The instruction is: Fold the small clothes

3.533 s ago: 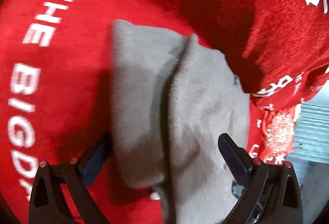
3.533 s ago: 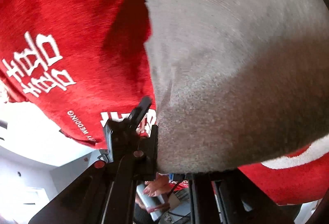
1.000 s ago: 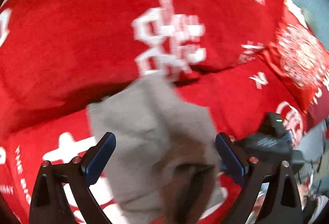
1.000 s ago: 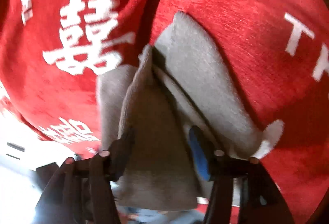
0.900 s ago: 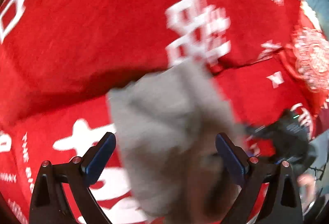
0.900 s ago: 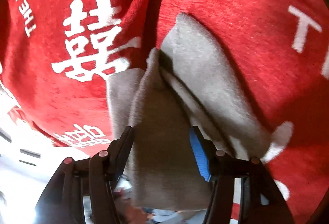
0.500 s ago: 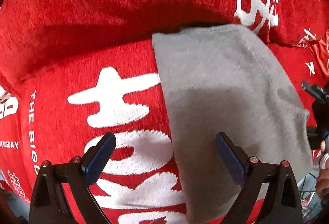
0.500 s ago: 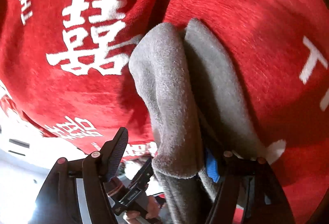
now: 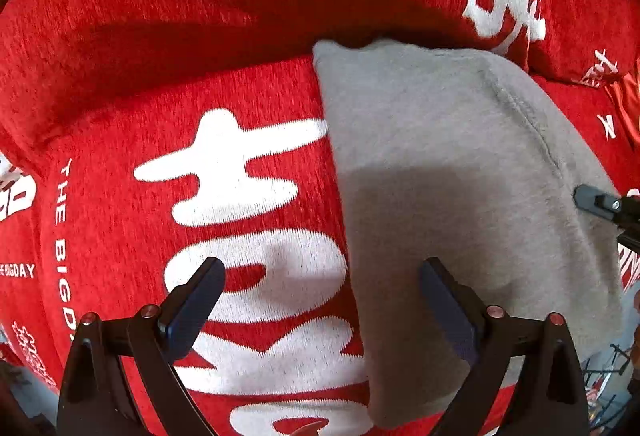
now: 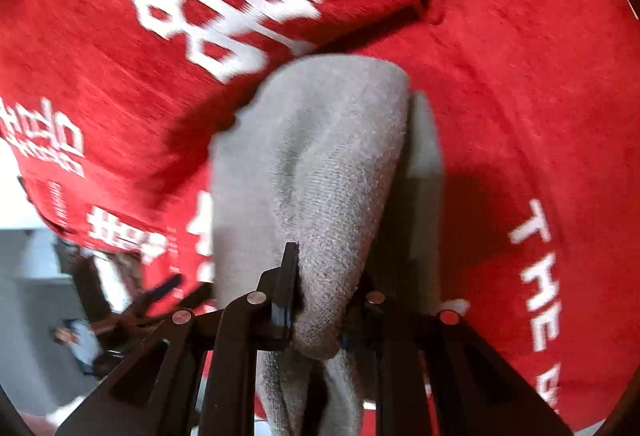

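Note:
A small grey knit garment [image 9: 448, 172] lies folded on a red cover with white lettering. My left gripper [image 9: 320, 300] is open and empty above the garment's left edge; its right finger is over the grey cloth. In the right wrist view my right gripper [image 10: 320, 300] is shut on a bunched fold of the same grey garment [image 10: 332, 172], which rises between the jaws. Part of the right gripper [image 9: 600, 204] shows at the garment's right edge in the left wrist view.
The red cover [image 9: 160, 36] with large white characters spreads over a cushioned seat and its backrest [image 10: 520, 76]. Its edge drops off at the left in the right wrist view, with grey floor [image 10: 24, 296] below.
My right gripper has closed on the grey fold, and its view has swung across the red cover. The left gripper has stayed open and barely moved in the last half second.

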Motion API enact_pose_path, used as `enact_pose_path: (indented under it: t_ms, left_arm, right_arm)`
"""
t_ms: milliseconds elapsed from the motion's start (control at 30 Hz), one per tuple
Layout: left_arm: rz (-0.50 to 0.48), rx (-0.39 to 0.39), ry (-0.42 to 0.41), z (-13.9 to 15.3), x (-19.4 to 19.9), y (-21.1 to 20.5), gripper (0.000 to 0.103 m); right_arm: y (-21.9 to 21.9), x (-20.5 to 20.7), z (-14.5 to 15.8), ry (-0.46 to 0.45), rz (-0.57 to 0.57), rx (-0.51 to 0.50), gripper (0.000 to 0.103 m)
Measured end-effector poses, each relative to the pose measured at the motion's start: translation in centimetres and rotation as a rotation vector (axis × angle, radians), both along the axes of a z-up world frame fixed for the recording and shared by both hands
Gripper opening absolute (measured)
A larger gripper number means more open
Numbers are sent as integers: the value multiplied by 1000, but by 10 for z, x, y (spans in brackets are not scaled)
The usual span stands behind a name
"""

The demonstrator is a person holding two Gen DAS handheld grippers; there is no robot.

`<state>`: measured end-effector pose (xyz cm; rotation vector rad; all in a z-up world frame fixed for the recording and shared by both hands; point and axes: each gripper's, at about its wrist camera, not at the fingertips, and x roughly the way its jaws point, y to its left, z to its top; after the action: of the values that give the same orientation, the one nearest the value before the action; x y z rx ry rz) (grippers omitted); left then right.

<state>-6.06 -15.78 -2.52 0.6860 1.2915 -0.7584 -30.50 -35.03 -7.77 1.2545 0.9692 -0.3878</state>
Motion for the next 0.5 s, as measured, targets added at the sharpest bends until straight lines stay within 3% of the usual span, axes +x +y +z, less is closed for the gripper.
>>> enact_pose_path:
  t_ms: [100, 333, 433, 500]
  left_arm:
    - [15, 4, 14, -6, 1, 4, 99]
    - [40, 20, 16, -8, 3, 15, 99]
    - [69, 26, 14, -4, 3, 18, 99]
    - [90, 17, 13, 1, 4, 19, 99]
  right_arm:
    - [-1, -9, -17, 40, -6, 3, 21]
    - [-10, -44, -9, 149, -52, -23, 22]
    - [-17, -49, 0, 164, -81, -21, 22]
    - [-21, -53, 13, 122, -105, -28, 21]
